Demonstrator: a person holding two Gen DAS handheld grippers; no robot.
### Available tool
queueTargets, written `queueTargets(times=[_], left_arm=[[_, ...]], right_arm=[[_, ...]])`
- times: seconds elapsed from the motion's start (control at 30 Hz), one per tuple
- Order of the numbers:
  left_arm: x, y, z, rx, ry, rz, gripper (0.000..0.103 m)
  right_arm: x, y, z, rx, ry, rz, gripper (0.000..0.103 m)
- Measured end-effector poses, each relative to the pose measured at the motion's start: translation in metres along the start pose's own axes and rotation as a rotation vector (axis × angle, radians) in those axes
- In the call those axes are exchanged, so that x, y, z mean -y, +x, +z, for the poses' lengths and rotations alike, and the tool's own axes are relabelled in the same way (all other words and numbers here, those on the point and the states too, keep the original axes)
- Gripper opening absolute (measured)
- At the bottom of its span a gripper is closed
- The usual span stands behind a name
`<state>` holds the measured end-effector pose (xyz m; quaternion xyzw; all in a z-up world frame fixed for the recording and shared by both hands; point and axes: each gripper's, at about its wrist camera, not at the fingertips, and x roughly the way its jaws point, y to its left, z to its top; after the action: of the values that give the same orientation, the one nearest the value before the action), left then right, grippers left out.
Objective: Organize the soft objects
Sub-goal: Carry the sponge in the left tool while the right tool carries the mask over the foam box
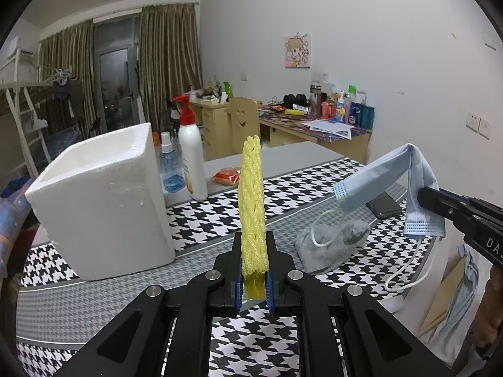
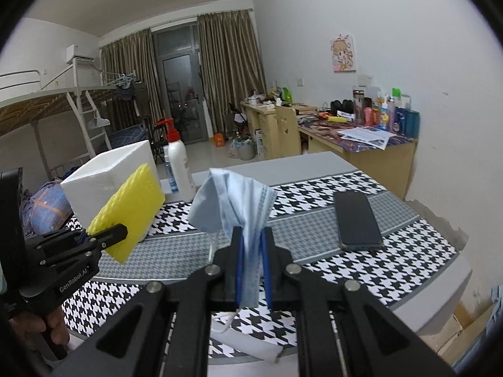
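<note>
My left gripper is shut on a yellow foam net sleeve and holds it upright above the table; it also shows in the right wrist view. My right gripper is shut on a blue face mask, held above the table; the mask also shows at the right of the left wrist view. A white foam box stands open at the left. A grey sock lies on the houndstooth cloth to the right of the left gripper.
A white pump bottle, a blue spray bottle and an orange packet stand behind the box. A black phone lies at the table's right. A cluttered desk is beyond.
</note>
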<state>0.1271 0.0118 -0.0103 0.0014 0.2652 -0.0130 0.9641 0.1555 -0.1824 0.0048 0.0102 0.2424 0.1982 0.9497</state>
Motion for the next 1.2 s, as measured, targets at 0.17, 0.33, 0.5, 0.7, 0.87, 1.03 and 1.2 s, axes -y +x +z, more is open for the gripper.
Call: queueTargets(times=[0.17,0.33,0.5,0.7,0.87,1.03,1.2], left_arm=[[-0.008,-0.004,0.003,0.011,-0.008,0.011,0.012],[-0.016,-0.009,0.005,0.026,-0.009,0.041,0.012],[-0.024,-0.015,0.007,0.038,-0.015,0.049,0.012],[-0.032,-0.026,0.010,0.065,-0.007,0.082,0.012],[-0.036,-0.029,0.015,0.076,0.000,0.097,0.012],[-0.038,-0.028,0.020,0.087,-0.004,0.104,0.012],[-0.043,-0.027,0.026,0.087,-0.013,0.104,0.012]], right_arm=[[-0.007,0.003,0.003,0.001,-0.007,0.015,0.014],[-0.017,0.001,0.007,0.023,-0.035,0.043,0.014],[-0.021,0.002,0.012,0.034,-0.046,0.061,0.014],[-0.027,0.007,0.016,0.037,-0.049,0.089,0.014],[-0.034,0.012,0.019,0.032,-0.052,0.105,0.014],[-0.039,0.014,0.023,0.032,-0.062,0.128,0.014],[-0.045,0.017,0.029,0.033,-0.071,0.143,0.014]])
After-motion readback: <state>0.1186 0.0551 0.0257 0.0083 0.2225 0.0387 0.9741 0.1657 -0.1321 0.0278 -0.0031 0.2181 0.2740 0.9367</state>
